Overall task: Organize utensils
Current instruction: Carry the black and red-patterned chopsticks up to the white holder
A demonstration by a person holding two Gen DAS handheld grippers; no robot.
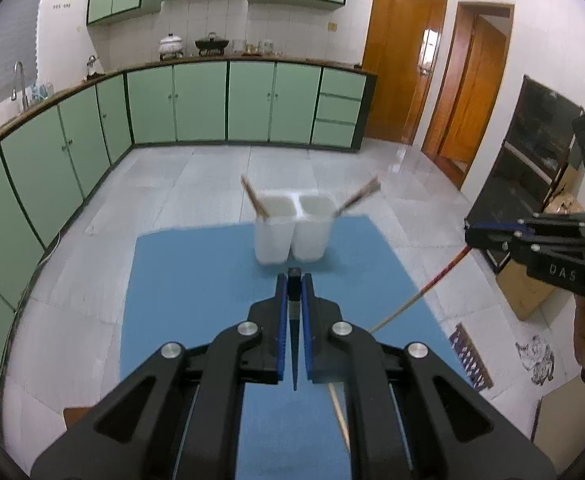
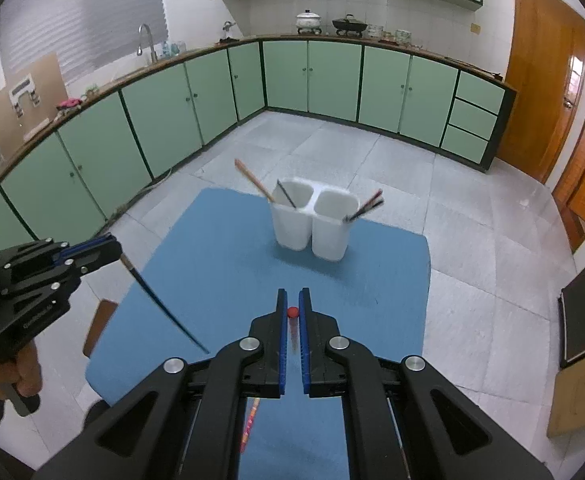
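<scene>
Above a blue mat (image 1: 196, 280) spread on a pale tiled kitchen floor, we hold a gripper in each hand, both raised and angled down toward a white two-cup holder (image 2: 312, 220) standing at the far middle of the mat. Our left gripper (image 1: 294, 280) has its fingers pressed together on a dark chopstick (image 2: 160, 304), pinched near its thick end so the thin tip hangs down and toward us. Our right gripper (image 2: 293, 300) has its fingers closed on a chopstick with a red end (image 1: 424, 292); its pale tip also trails low and toward us. The holder's left cup (image 2: 292, 216) already has a wooden chopstick and a dark one leaning in it, and the right cup (image 2: 332, 224) has a dark and reddish pair leaning out to the right. We judge the step in hand to be carrying these two chopsticks to the cups. To do it well, we should lift each one clear above the rim, swing its hanging tip over the matching cup (dark likely with the left cup, red with the right, though the sorting rule is our guess), lower the tip inside before letting go, and steer clear of the chopsticks already leaning there so the light holder is not tipped.
</scene>
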